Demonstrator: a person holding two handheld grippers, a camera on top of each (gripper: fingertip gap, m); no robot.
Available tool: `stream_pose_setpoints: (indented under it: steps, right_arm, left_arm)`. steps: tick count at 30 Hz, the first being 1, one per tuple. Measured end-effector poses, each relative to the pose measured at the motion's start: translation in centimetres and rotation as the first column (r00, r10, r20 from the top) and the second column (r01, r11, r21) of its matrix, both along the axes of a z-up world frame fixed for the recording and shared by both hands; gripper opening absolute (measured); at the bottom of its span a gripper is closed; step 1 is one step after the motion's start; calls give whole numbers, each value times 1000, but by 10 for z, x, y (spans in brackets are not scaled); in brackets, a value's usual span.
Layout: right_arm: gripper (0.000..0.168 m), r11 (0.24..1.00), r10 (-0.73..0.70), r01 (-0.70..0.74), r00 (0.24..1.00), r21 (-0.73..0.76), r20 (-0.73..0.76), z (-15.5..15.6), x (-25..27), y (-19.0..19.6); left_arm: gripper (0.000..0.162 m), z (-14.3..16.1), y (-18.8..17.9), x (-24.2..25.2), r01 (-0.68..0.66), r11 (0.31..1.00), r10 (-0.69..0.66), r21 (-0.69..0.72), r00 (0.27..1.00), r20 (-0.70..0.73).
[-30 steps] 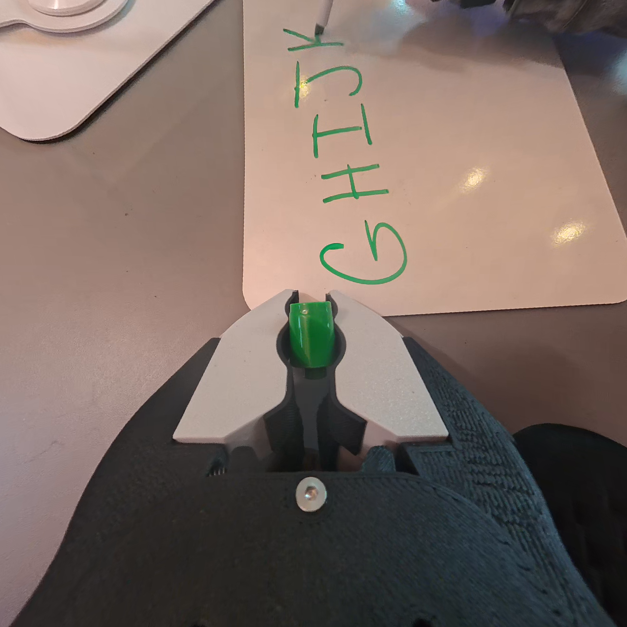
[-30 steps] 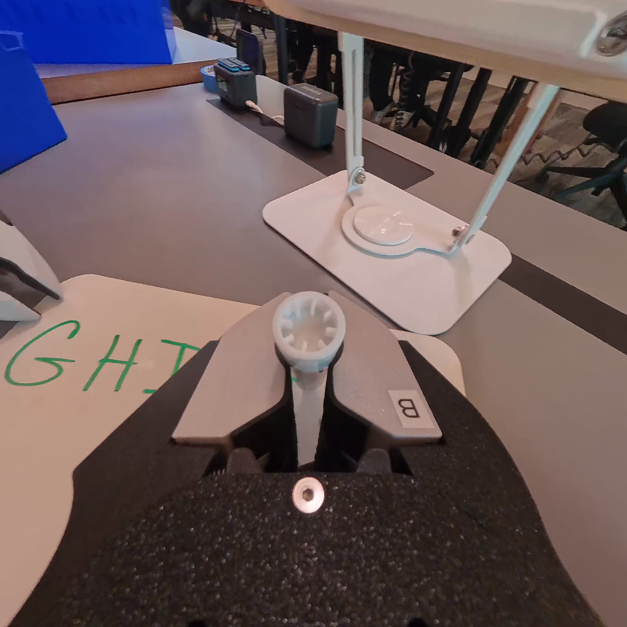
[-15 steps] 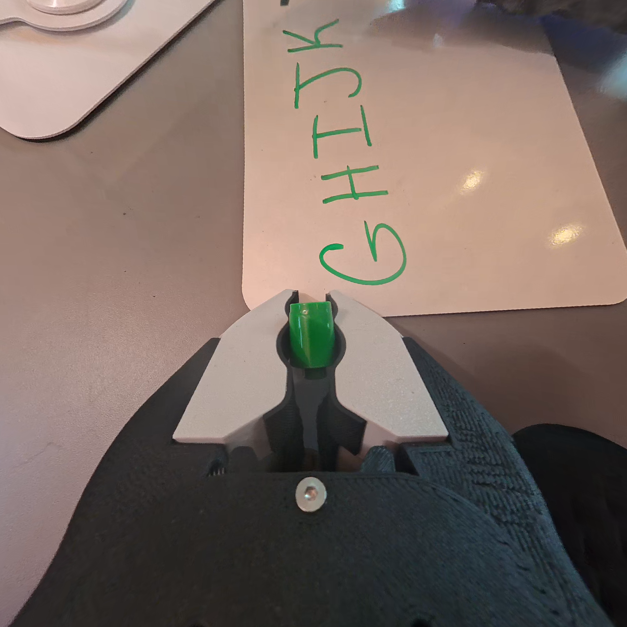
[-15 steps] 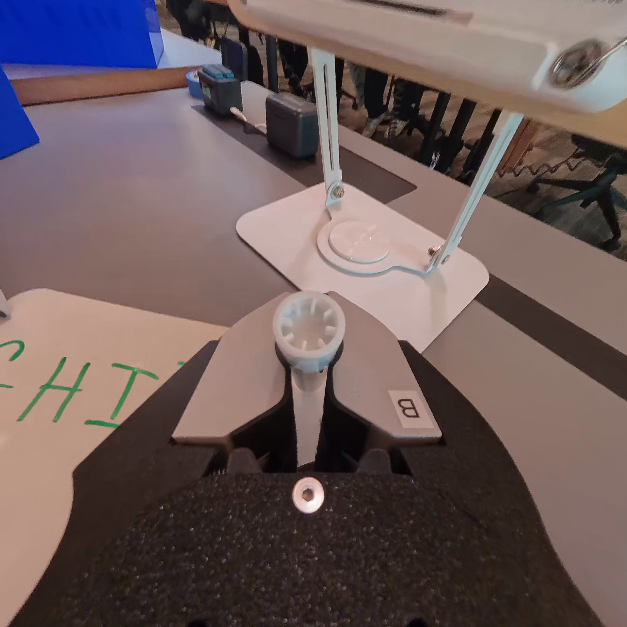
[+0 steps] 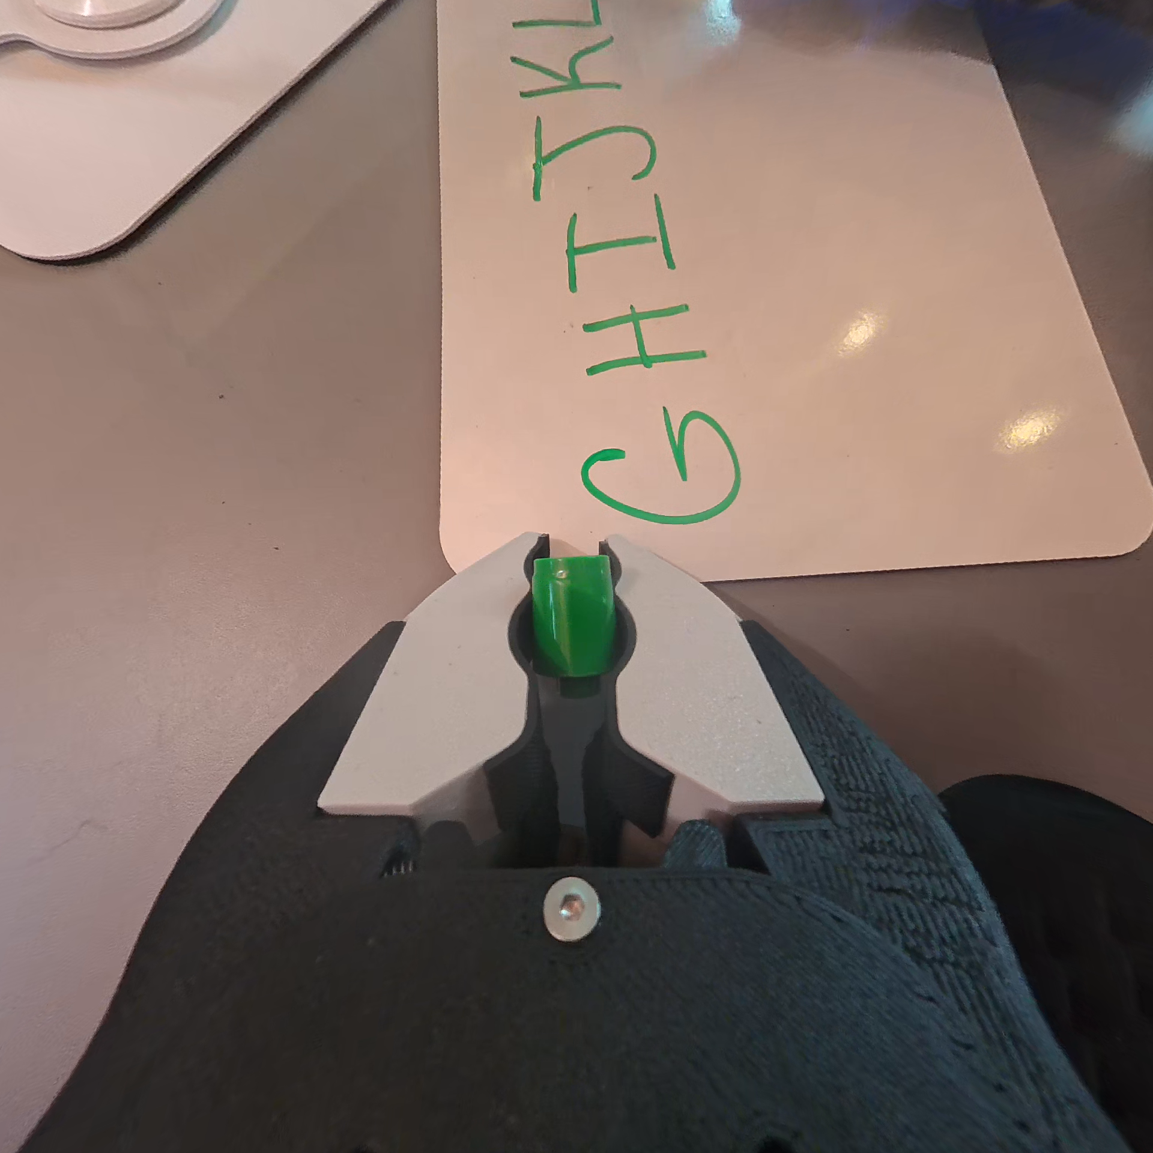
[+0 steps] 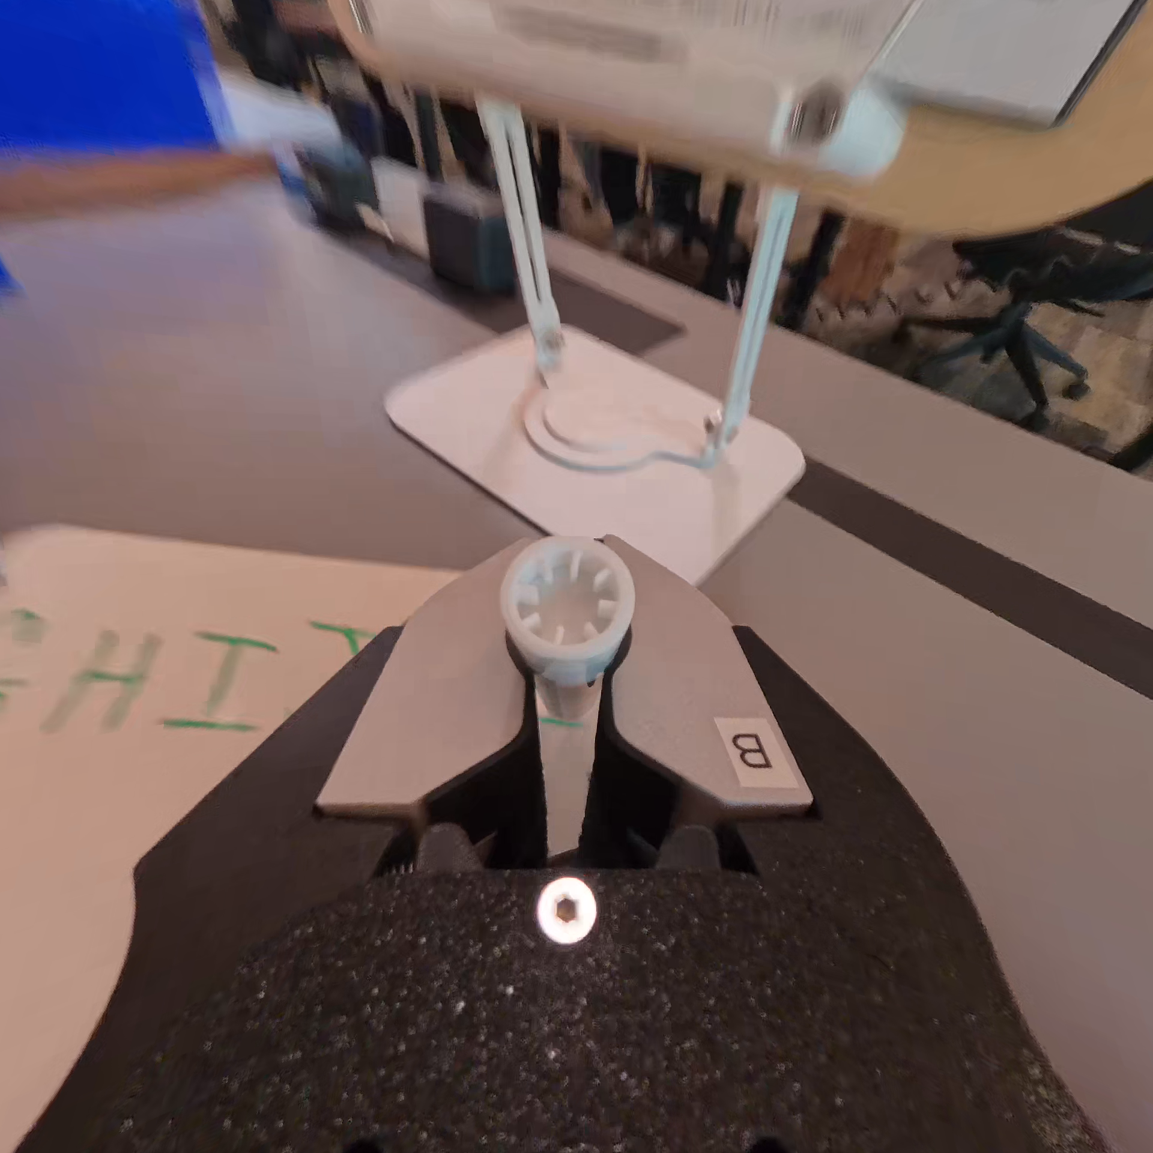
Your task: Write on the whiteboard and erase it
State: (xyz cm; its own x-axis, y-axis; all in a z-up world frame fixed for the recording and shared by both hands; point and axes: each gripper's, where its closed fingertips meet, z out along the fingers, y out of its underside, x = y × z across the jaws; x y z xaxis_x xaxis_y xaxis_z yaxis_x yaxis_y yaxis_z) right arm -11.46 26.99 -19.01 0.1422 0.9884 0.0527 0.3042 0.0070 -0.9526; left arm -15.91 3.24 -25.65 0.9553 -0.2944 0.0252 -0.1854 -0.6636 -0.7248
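Observation:
A white whiteboard [image 5: 842,249] lies flat on the grey table, with a row of green handwritten letters [image 5: 624,299] running away from me. My left gripper [image 5: 574,549] is shut on the green marker cap [image 5: 573,614] and rests at the board's near left corner. My right gripper [image 6: 569,546] is shut on the white marker [image 6: 566,605], whose open rear end faces the camera; its tip is hidden below the fingers. The board [image 6: 125,780] and some of the green letters [image 6: 162,674] show blurred at the left of the right wrist view.
A white stand base [image 5: 125,125] lies on the table left of the board; in the right wrist view this stand [image 6: 593,437] rises on two thin arms to a tray overhead. Dark small boxes [image 6: 474,249] and office chairs sit farther back. The left gripper's tips are roughly 25 cm from the right gripper's.
The right gripper with the marker has moved along the board past the row's end. One more green letter now stands at the far end of the row. The left gripper has barely moved.

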Motion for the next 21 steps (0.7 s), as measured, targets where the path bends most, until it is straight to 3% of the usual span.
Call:
stream_pose_setpoints:
  steps: [4, 7, 9, 11, 21]
  right_arm:
    - [15, 954, 125, -207, 931, -215, -343, 68, -4, -62]
    - [15, 801, 249, -476, 816, -363, -521, 105, -5, -141]
    - [15, 721, 317, -566, 783, -399, -535, 107, -6, -185]
    - [15, 700, 350, -593, 771, -399, -531, 104, -8, -211]
    - [15, 666, 398, -626, 758, -405, -516, 96, -19, -241]
  left_arm:
    - [16, 25, 7, 21, 80, 985, -94, 153, 992, 84]
    - [15, 55, 8, 38, 114, 946, -182, 304, 961, 209]
    - [15, 66, 6, 46, 128, 926, -232, 354, 935, 269]
    - [15, 68, 4, 52, 154, 920, -267, 361, 920, 288]
    - [15, 83, -3, 77, 232, 866, -392, 443, 866, 312]
